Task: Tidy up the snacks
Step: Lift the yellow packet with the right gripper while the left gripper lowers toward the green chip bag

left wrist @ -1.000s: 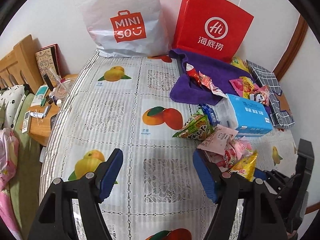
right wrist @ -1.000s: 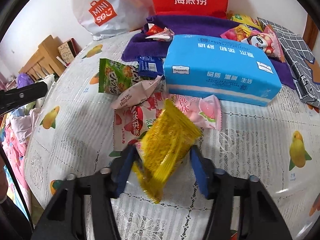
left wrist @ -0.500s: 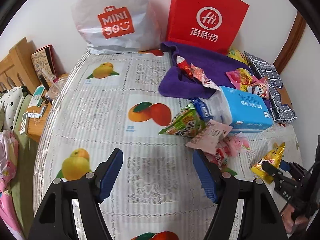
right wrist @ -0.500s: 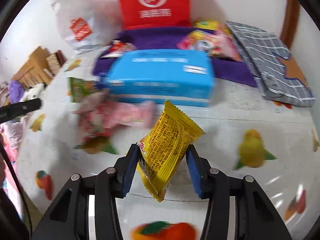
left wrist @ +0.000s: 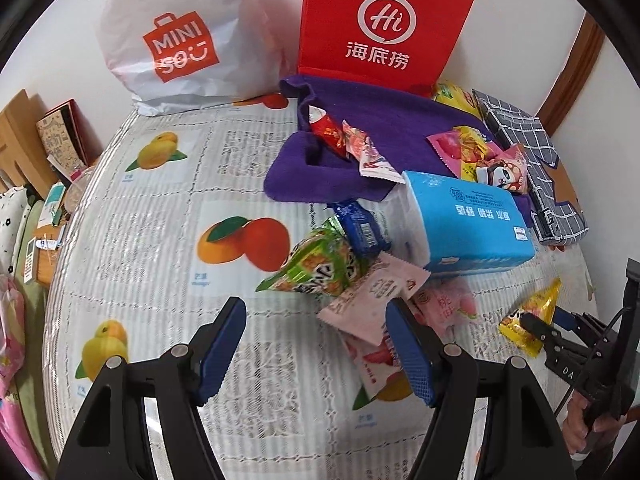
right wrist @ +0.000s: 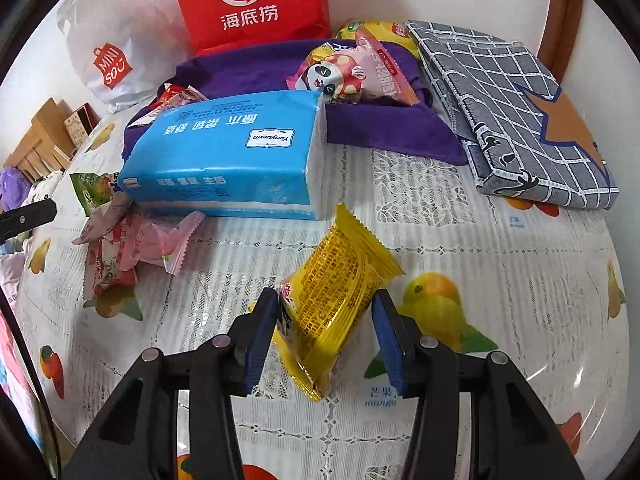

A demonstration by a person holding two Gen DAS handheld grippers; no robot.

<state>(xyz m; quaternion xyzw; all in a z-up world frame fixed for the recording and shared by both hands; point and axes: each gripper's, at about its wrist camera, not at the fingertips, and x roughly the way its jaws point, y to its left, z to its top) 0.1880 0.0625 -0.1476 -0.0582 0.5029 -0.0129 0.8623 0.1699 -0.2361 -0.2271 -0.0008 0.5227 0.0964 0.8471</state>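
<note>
Right tongs (right wrist: 325,334) just opened off the crinkly yellow foil snack packet (right wrist: 334,292), pads no longer pinching; left tongs (left wrist: 316,350) unchanged, wide, empty.

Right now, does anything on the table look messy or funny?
Yes. The snack packets lie in a jumble beside the blue tissue pack, some overlapping. The purple cloth is rumpled with more packets on it. The right gripper has just been opening around a tilted yellow packet, which touches only one pad.
</note>
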